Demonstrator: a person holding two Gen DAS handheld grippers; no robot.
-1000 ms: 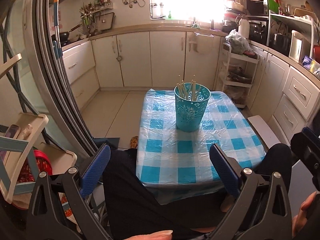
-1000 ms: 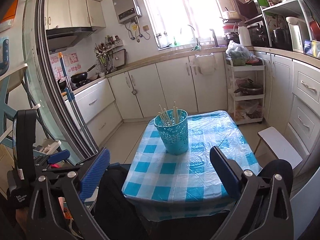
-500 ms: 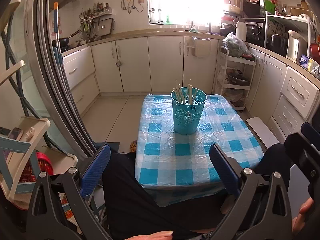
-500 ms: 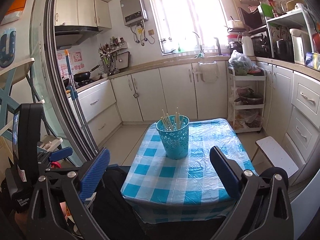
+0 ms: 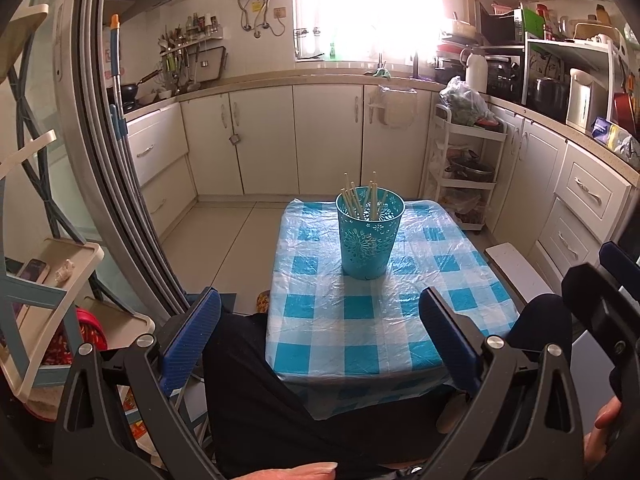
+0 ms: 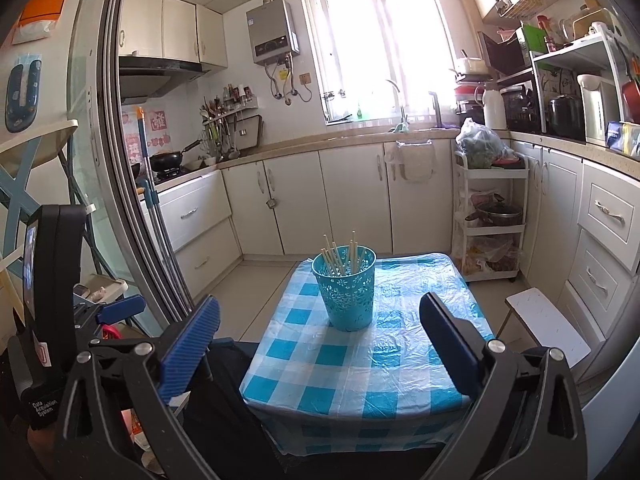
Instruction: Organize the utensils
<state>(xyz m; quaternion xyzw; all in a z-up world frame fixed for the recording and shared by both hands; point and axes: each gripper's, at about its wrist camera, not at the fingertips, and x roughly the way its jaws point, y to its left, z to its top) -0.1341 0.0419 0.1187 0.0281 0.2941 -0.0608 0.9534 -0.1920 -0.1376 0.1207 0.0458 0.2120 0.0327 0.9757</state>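
A: Where do you stand with the utensils? As I read it, the chopsticks (image 5: 362, 200) are all upright in the cup (image 5: 370, 236), leaning loosely against one another; the cup sits near the middle of the desk (image 5: 320, 332), slightly toward the far end; nothing else lies on the checked cover, as far as either view shows.

B: So the sorting looks finished, or not yet begun?

A: Judging only from how things lie, you have every stick in the cup and none loose on the desk, so I'd call it the closing step (or a pause with nothing in hand); your left gripper (image 5: 320, 336) has its jaws spread wide and holds nothing; your right gripper (image 6: 320, 336) is the same, jaws wide apart, empty; both hang near the desk's near edge, well short of the cup, over your dark-clothed lap.

B: And the next move?

A: If anything is left, it would be squaring the sticks; that calls for you to bring one gripper forward over the desk, come down on the tips from above, and close gently, since they are thin and splayed at different angles; the cup is light and perforated, so a sideways nudge could tip it; keep the other gripper ready beside its wall to steady it.
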